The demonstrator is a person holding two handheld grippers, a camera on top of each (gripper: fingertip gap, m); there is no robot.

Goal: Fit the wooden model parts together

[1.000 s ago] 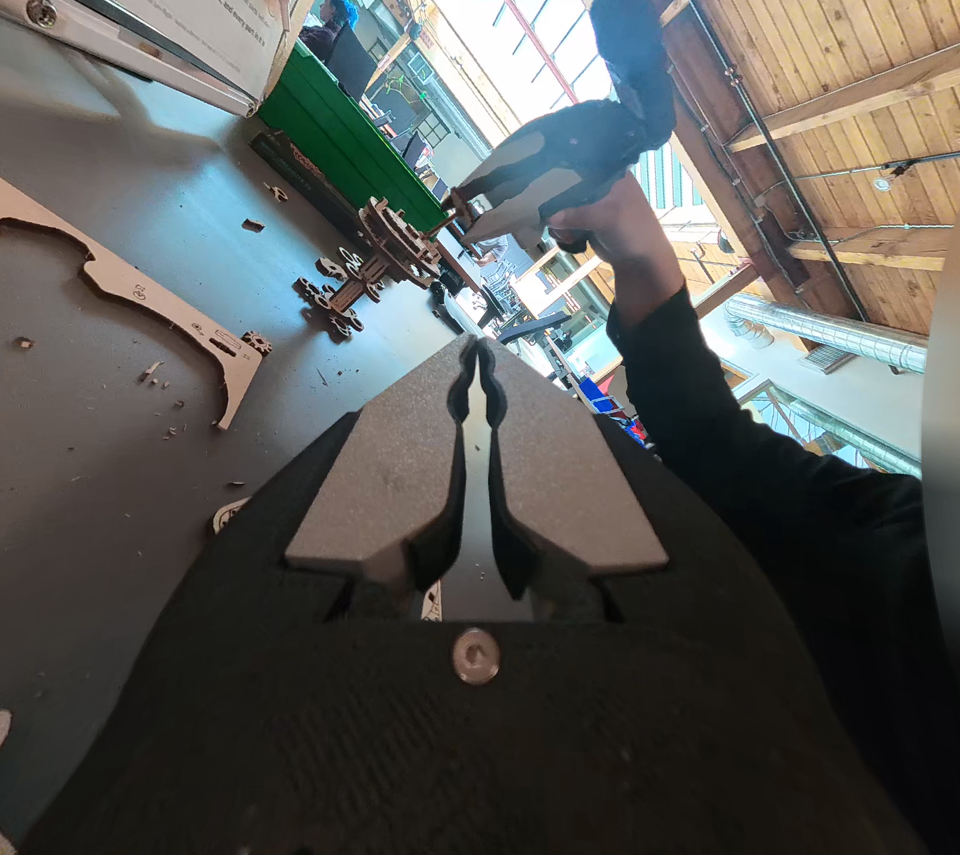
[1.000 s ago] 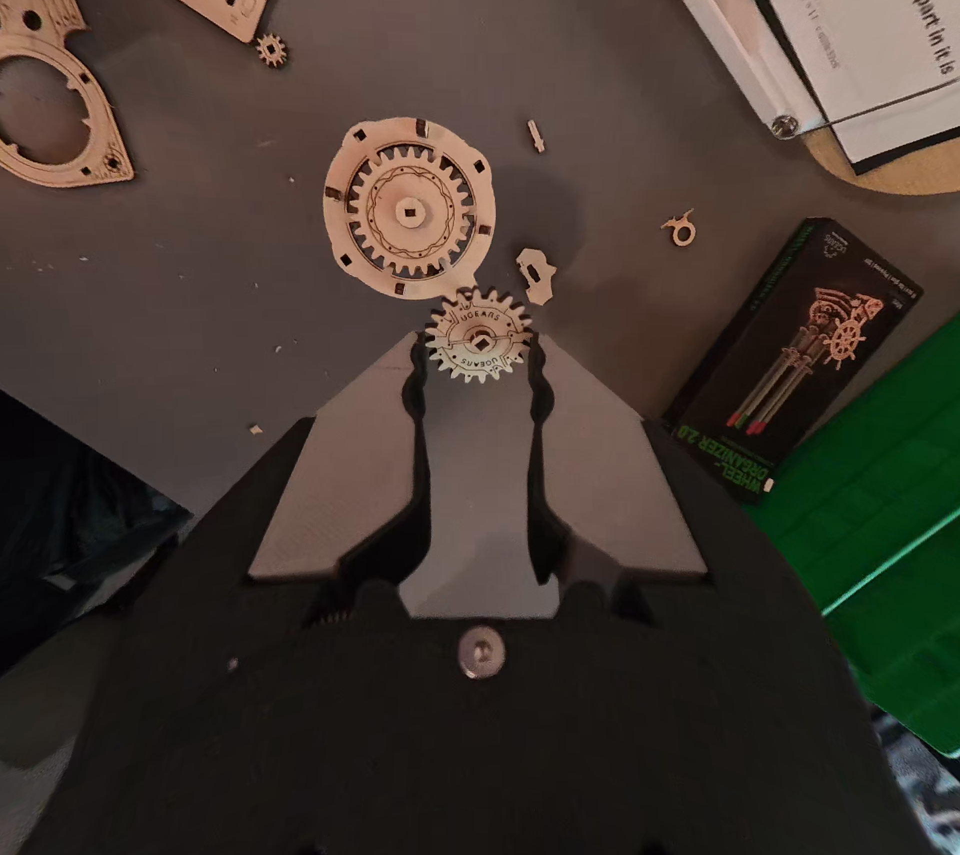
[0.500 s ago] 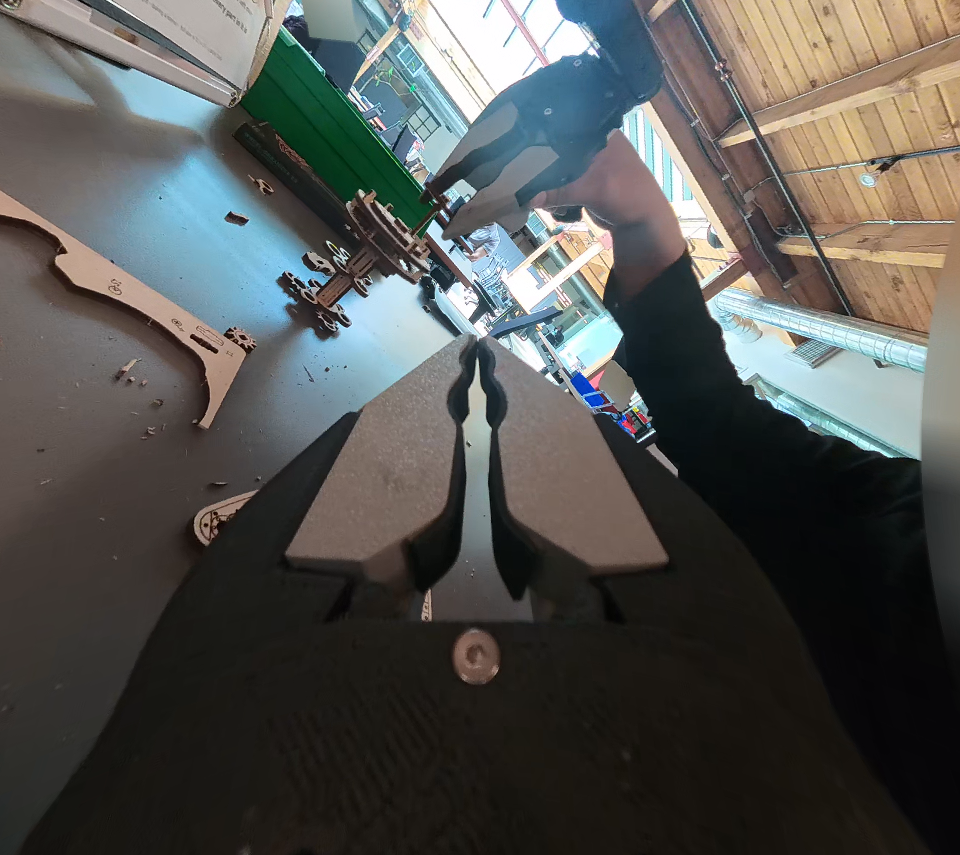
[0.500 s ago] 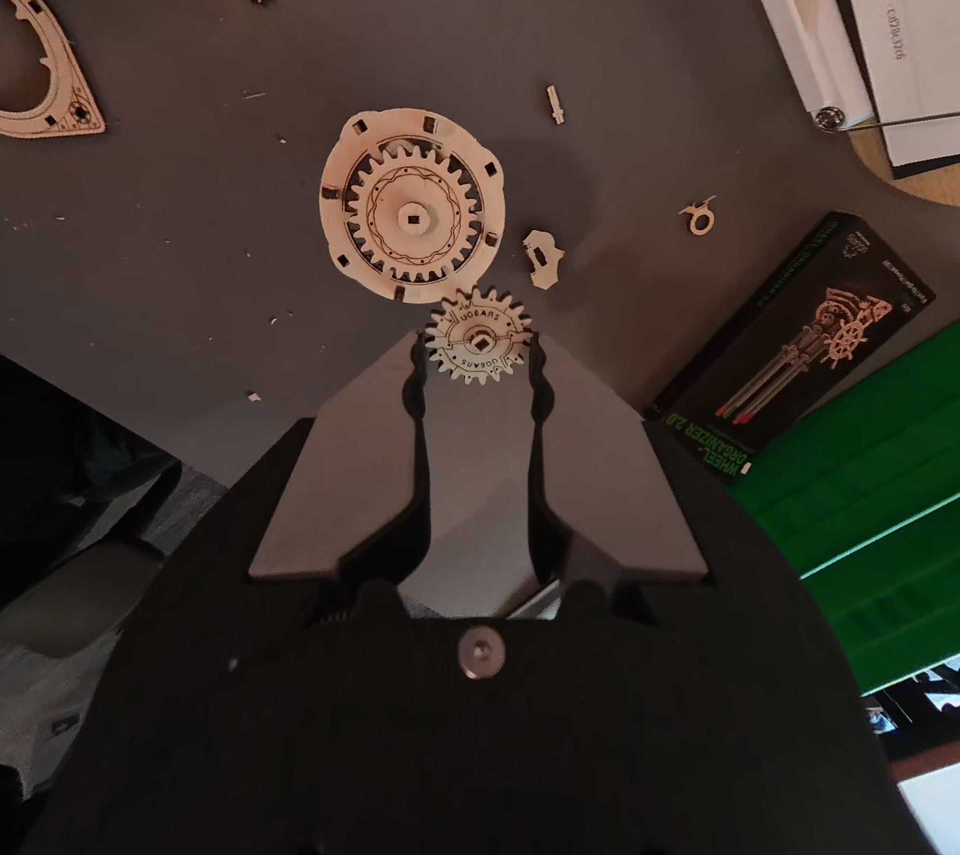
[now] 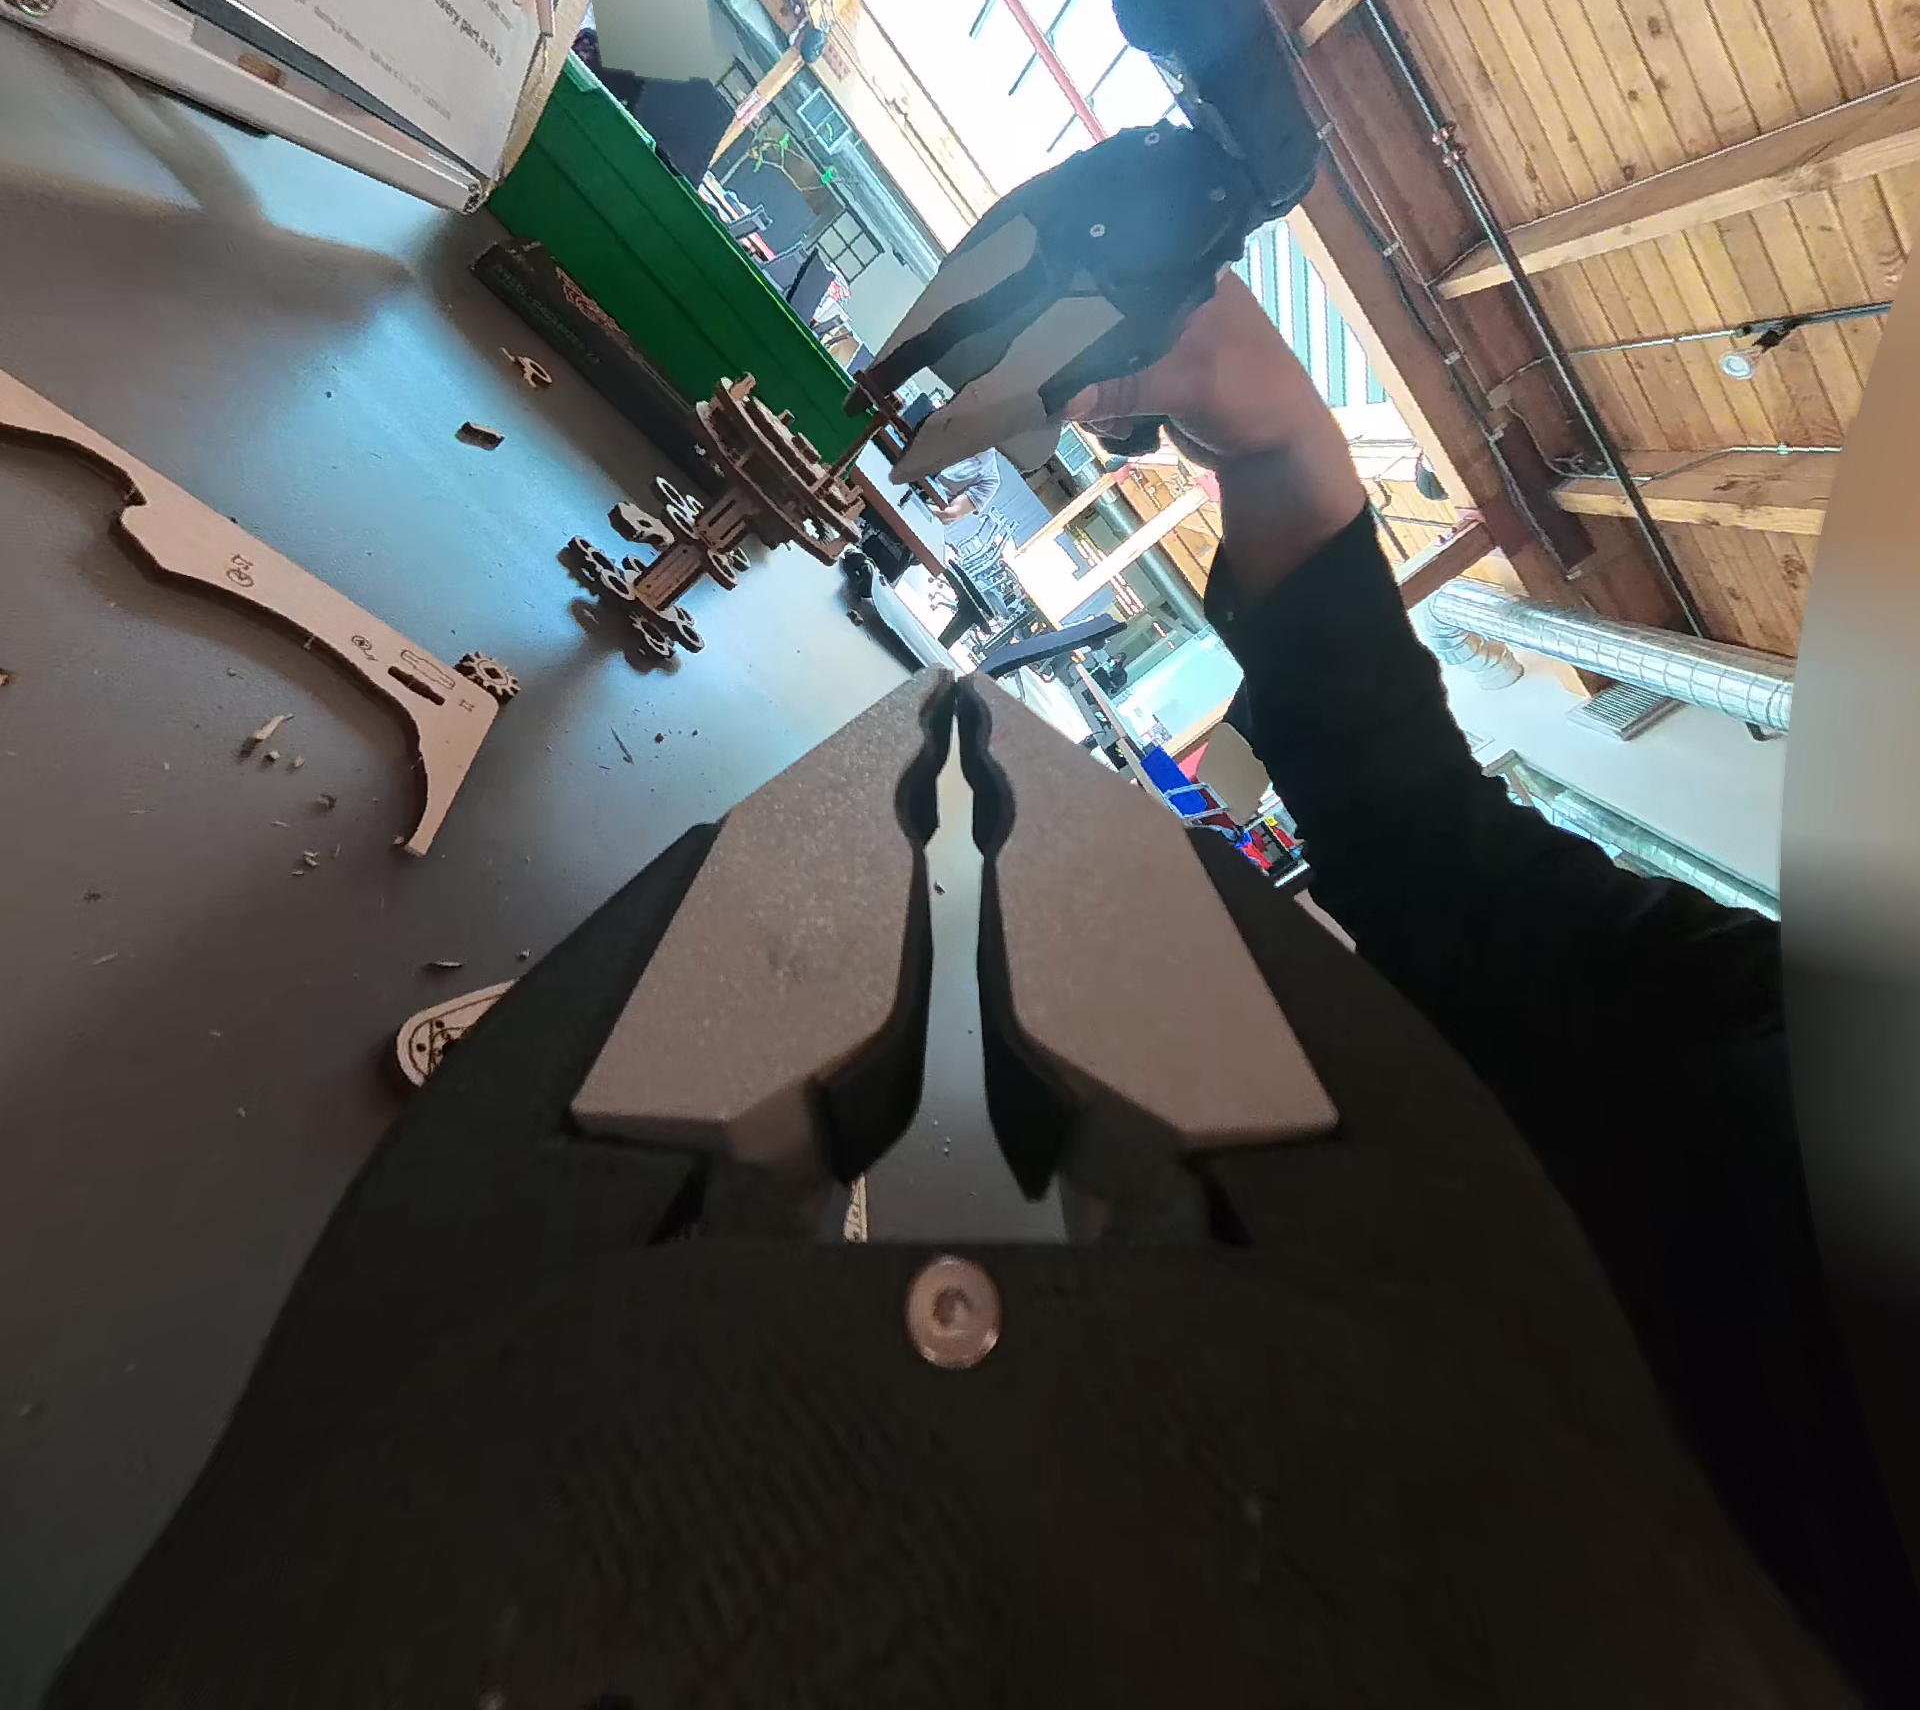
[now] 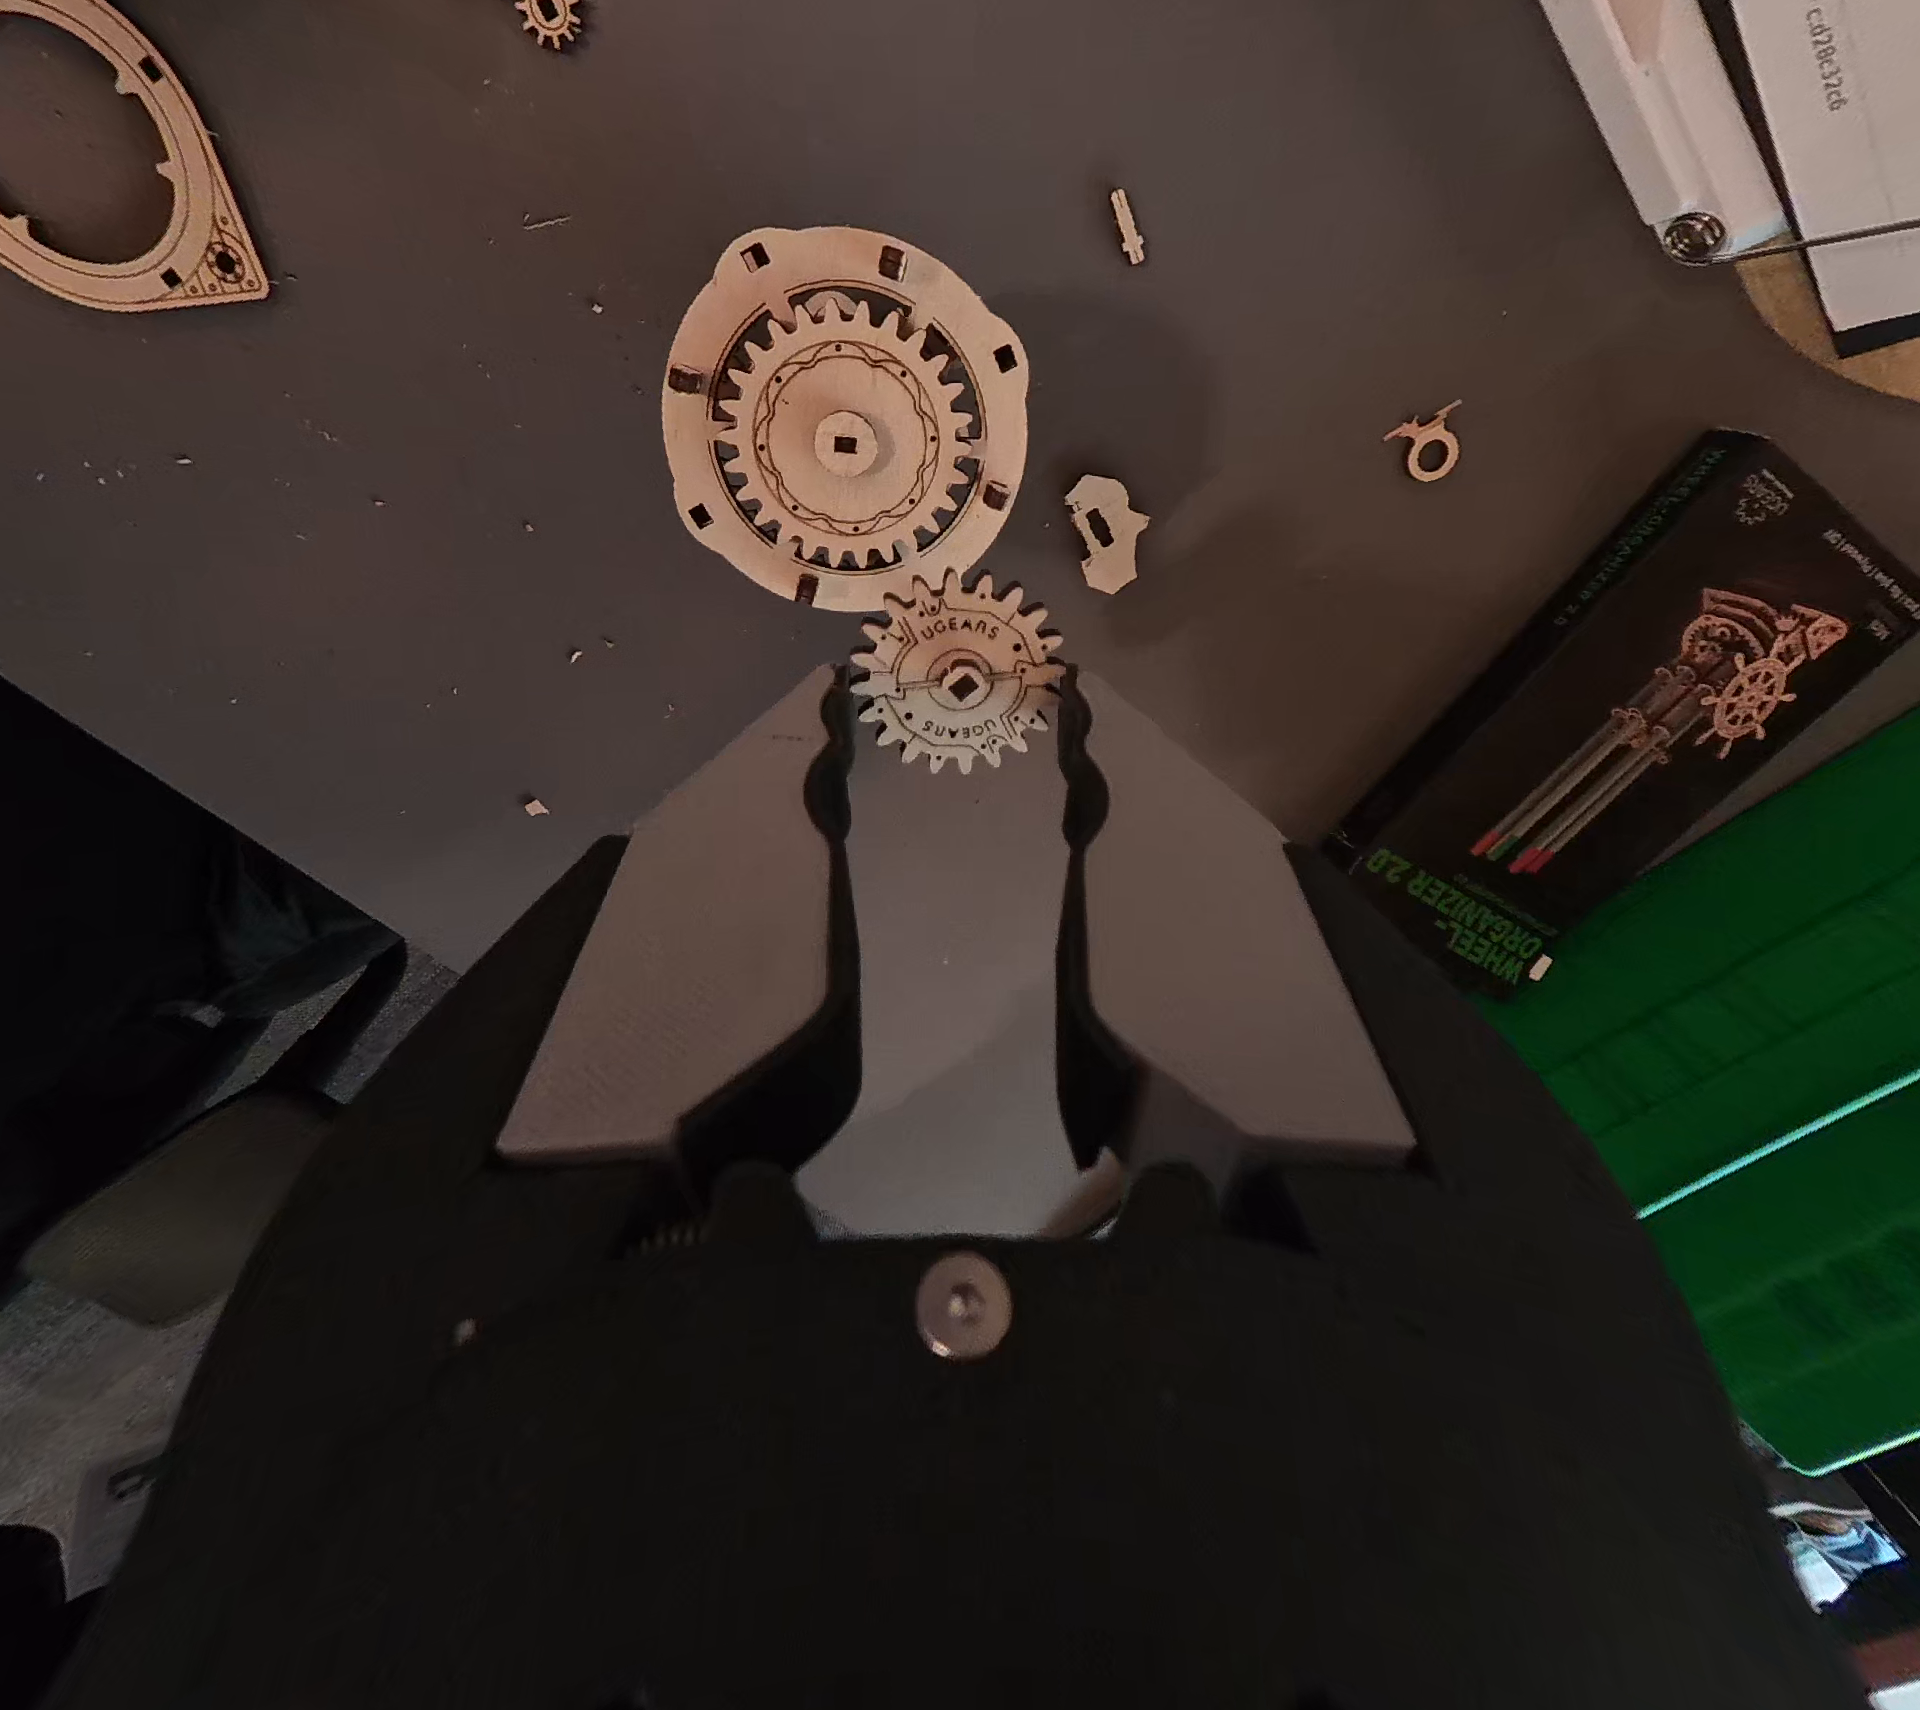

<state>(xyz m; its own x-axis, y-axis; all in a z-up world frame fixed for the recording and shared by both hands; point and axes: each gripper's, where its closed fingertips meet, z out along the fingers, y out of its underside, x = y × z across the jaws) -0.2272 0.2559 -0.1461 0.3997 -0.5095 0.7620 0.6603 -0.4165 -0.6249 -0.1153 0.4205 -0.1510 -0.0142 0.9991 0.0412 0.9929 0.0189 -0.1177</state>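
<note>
We are holding the small gear (image 6: 958, 681) clamped in our right gripper (image 6: 954, 686), just short of the ring-gear disc (image 6: 844, 417) ahead near the desk's (image 6: 416, 621) middle; our left gripper (image 5: 954, 692), tips together and empty, is waiting farther off.

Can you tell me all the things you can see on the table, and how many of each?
Round gear disc: 1, pale wood, middle of the grey table.
Toothed gear: 1, pale wood, held above the disc's near edge.
Tiny gear: 1, pale wood, by the cut-out sheets.
Cut-out sheets: 2, pale wood, far left.
Small loose pieces: 3, pale wood, right of the disc.
Box: 1, black, right side.
Bin: 1, green, beside the box.
Paper sheets: white, top right, count unclear.
Right gripper: 1, grey and black, gripping the toothed gear.
Left gripper: 1, grey and black, shut, empty.
</note>
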